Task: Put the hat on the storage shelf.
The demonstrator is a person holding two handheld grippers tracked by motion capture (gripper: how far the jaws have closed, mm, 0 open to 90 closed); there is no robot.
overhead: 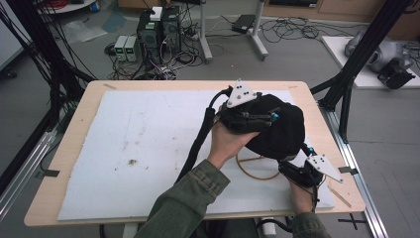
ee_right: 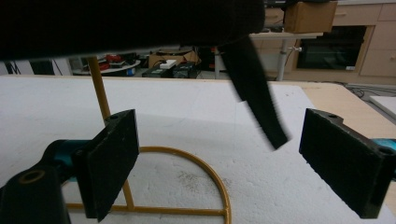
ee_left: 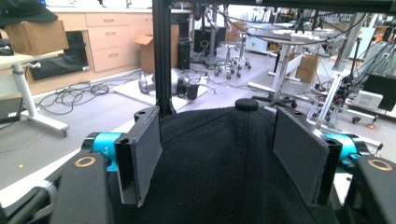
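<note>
right of centre in the high view, the left gripper (overhead: pixel 273 117) straddles the black cloth cap (overhead: pixel 285 130), jaws open; the right gripper (ee_right: pixel 212 163) gapes empty below the dangling black strap (ee_right: pixel 254 88); ease the cap squarely onto the yellow wire stand (ee_right: pixel 187 186).

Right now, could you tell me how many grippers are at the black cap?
2. The left gripper sits over the black cap, jaws open either side of its crown; the right gripper is low beneath its near edge, open.

The left tool (overhead: pixel 274 115) reaches forward with jaws spread wide, while the right tool (overhead: pixel 292 159) sits nearer the person, jaws apart.
</note>
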